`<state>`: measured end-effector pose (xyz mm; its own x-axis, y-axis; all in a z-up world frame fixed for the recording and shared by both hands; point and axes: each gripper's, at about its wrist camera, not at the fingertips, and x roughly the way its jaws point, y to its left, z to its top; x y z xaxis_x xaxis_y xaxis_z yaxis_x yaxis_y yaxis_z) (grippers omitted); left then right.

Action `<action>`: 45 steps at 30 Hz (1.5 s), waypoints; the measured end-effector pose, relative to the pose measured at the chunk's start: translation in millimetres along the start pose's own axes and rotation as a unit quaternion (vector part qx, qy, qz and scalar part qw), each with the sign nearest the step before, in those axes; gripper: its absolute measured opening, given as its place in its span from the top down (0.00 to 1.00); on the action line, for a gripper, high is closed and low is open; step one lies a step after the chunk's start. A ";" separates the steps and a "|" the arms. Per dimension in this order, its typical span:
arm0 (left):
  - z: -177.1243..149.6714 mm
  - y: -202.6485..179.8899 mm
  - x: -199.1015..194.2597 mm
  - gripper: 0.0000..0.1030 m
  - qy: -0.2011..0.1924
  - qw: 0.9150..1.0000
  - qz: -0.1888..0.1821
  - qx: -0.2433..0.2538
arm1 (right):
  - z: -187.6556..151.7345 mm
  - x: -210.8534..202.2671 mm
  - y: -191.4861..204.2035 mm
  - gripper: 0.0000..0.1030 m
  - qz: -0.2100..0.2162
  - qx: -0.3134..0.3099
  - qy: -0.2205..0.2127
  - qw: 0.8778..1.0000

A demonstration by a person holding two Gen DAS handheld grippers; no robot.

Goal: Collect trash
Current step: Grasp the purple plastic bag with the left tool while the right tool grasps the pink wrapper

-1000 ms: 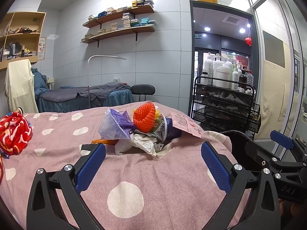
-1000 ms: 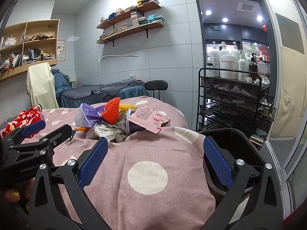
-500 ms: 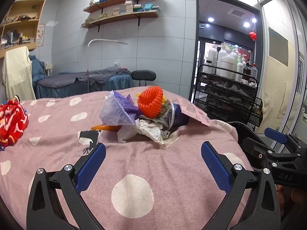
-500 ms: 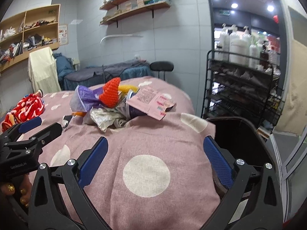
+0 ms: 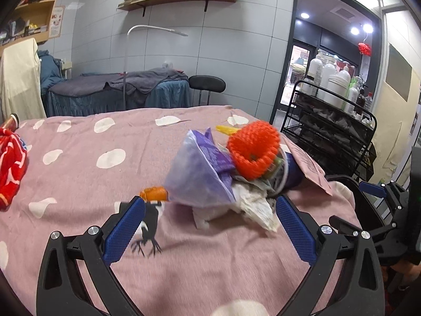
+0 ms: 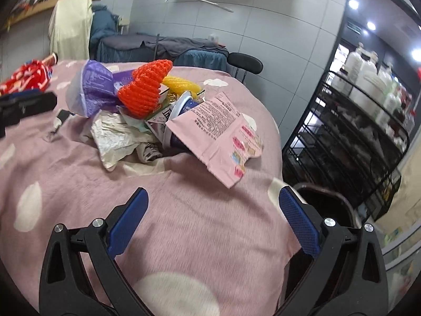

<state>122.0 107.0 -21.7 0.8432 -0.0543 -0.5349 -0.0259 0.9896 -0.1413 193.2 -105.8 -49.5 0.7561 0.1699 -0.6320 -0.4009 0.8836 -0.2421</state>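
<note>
A pile of trash lies on the pink polka-dot bed cover (image 5: pixel 79 173): an orange foam net (image 5: pixel 252 152) (image 6: pixel 144 92), a purple plastic bag (image 5: pixel 200 173) (image 6: pixel 92 87), crumpled white paper (image 5: pixel 252 205) (image 6: pixel 115 137), a dark blue cup (image 5: pixel 292 173), a pink packet (image 6: pixel 218 131) and a yellow net (image 6: pixel 181 85). My left gripper (image 5: pixel 208 226) is open, its fingers on either side of the pile's near edge. My right gripper (image 6: pixel 213 221) is open and empty, a little short of the pink packet. A black bin (image 6: pixel 326 205) stands below the bed's right edge.
A red patterned cloth (image 5: pixel 10 166) lies at the bed's left. A black wire rack (image 5: pixel 329 131) with bottles stands to the right. A second bed (image 5: pixel 118 92) and a black stool (image 5: pixel 206 84) are behind. A small orange piece (image 5: pixel 154 193) lies beside the bag.
Both grippers have moved forward and tilted down toward the trash pile, which now looks much nearer. Both stay open.
</note>
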 end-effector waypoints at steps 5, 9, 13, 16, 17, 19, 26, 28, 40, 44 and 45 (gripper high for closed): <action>19.2 16.1 32.0 0.06 0.027 0.999 -0.007 -0.017 | 17.1 28.9 9.7 0.21 -0.016 -0.060 0.017 0.998; 25.3 19.1 49.3 0.21 0.050 0.999 -0.010 -0.018 | 24.4 43.6 16.0 0.43 -0.038 -0.095 0.020 0.995; 26.6 22.3 49.2 0.44 0.049 0.998 -0.025 -0.027 | 28.2 45.0 16.5 0.67 -0.041 -0.102 0.015 0.994; 26.9 22.8 47.5 0.57 0.045 0.998 -0.029 -0.032 | 28.2 41.7 17.8 0.77 -0.052 -0.107 0.002 0.993; 27.0 22.5 46.2 0.57 0.043 0.998 -0.026 -0.030 | 27.0 39.6 17.6 0.80 -0.054 -0.106 -0.003 0.993; 26.5 21.6 39.4 0.59 0.029 0.999 -0.019 -0.027 | 25.2 33.6 17.0 0.84 -0.056 -0.100 -0.015 0.993; 28.4 13.6 0.5 0.60 -0.034 0.999 0.017 -0.019 | 19.6 2.6 6.8 0.93 -0.064 -0.055 -0.056 0.995; 28.4 10.4 -13.0 0.60 -0.055 0.998 0.020 -0.016 | 17.0 -9.9 0.1 0.93 -0.062 -0.032 -0.069 0.995; 35.2 -14.9 -61.1 0.77 -0.121 0.993 0.012 -0.002 | -0.5 -65.6 -30.3 0.95 -0.056 0.048 -0.113 0.991; 39.4 -22.6 -73.9 0.83 -0.137 0.991 -0.008 -0.003 | -10.7 -85.0 -47.8 0.95 -0.069 0.079 -0.126 0.986; 41.4 -25.0 -76.6 0.84 -0.142 0.990 -0.016 -0.004 | -13.7 -89.1 -52.9 0.95 -0.074 0.086 -0.128 0.985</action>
<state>80.3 91.9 57.3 0.9606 -0.0452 -0.2743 0.0004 0.9869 -0.1612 139.9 -173.7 9.6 0.9141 0.1187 -0.3876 -0.1998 0.9639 -0.1759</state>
